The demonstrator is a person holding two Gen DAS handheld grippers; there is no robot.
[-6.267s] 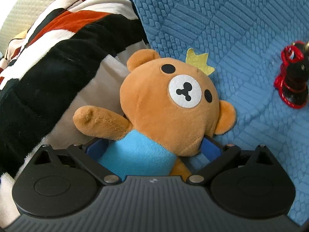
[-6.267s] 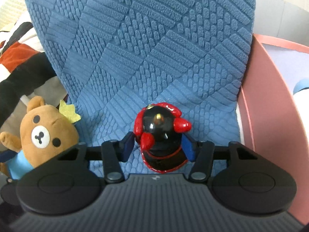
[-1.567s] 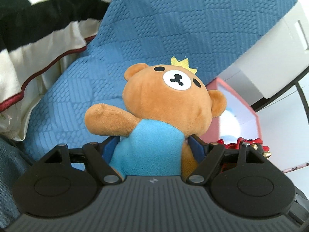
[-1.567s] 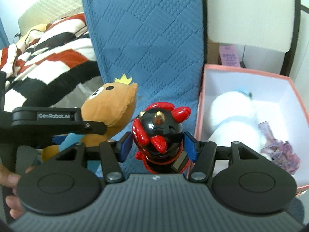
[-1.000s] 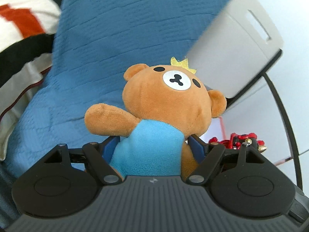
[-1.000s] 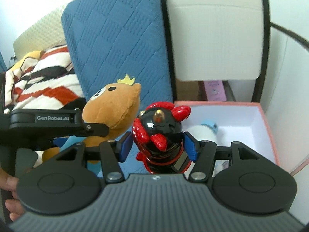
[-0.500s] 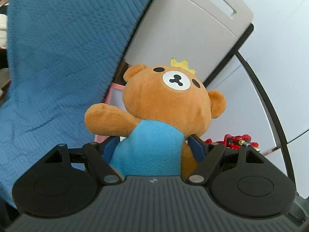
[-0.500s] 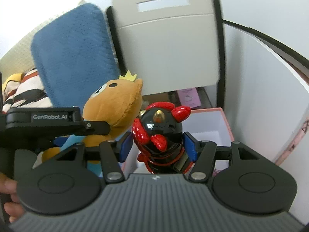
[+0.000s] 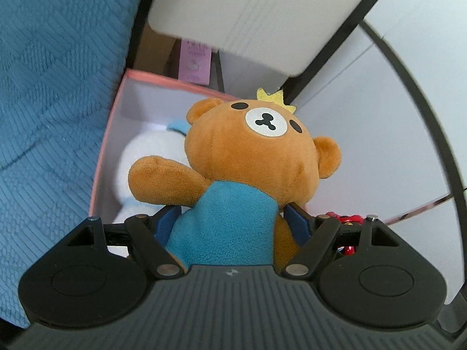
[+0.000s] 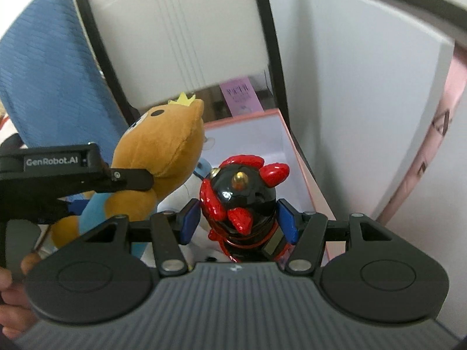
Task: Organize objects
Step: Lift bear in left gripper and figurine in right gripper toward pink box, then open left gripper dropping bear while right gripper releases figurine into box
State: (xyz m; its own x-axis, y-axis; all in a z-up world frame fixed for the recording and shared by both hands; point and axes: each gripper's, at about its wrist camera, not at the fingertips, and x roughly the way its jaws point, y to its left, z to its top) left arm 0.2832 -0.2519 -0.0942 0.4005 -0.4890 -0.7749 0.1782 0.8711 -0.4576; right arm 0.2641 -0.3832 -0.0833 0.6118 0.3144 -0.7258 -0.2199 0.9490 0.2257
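Note:
My left gripper (image 9: 230, 226) is shut on a brown plush bear (image 9: 254, 151) with a blue shirt and yellow crown, held in the air over the pink box (image 9: 100, 148). The bear also shows at the left of the right wrist view (image 10: 157, 157). My right gripper (image 10: 238, 223) is shut on a glossy black and red rooster figurine (image 10: 242, 198), held over the same pink box (image 10: 303, 163). A white plush toy (image 9: 146, 157) lies inside the box under the bear.
A blue quilted cushion (image 9: 49, 87) borders the box on the left. A white chair back (image 9: 256, 14) with a black frame stands behind the box. A purple card (image 9: 195, 61) sits behind it. A white wall panel (image 10: 364, 87) stands to the right.
Both grippers have tilted down and moved toward the pink box, carrying the bear and the rooster. The box interior and white plush toy have come into view under them.

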